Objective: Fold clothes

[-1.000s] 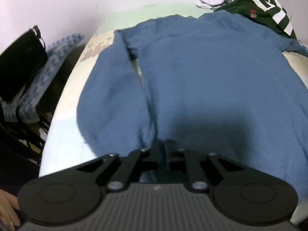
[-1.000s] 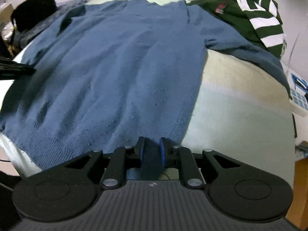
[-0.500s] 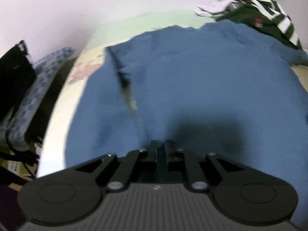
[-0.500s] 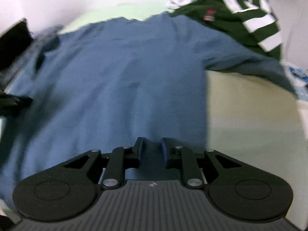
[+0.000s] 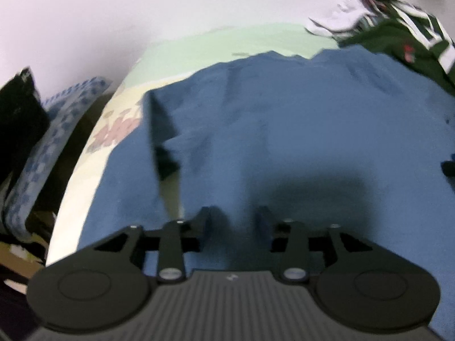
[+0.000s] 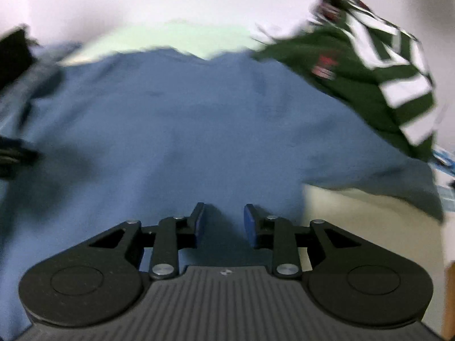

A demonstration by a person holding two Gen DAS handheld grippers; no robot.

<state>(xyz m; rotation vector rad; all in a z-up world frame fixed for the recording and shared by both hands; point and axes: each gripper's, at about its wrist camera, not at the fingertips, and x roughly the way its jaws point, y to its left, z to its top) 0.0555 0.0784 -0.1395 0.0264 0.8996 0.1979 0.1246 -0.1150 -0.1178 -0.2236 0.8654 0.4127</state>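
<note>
The blue knit sweater [image 5: 284,130] lies spread flat on the bed [image 5: 227,42], front down or up cannot be told, its neckline toward the wall and its hem toward the cameras. Its left sleeve [image 5: 125,176] runs down alongside the body near the bed's edge; the right sleeve [image 6: 384,170] reaches out toward the far side, under a heap of other clothes.

A second ago both grippers were nearly closed over the hem. Now the left gripper [image 5: 233,216] has its fingers spread well apart with only sweater fabric showing between them, and the right gripper [image 6: 224,217] is parted the same way, its blue pads [image 6: 250,221] gripping nothing. Both views have also pushed forward and are blurred with motion. That reads as the hem let go once the garment was pulled straight, though whether a fold follows here cannot be settled.

Beyond the sweater sits a green-and-white striped shirt [image 6: 384,79] with a white garment [image 5: 341,17] behind it. A blue patterned cushion [image 5: 51,130] stands beside the bed.
</note>
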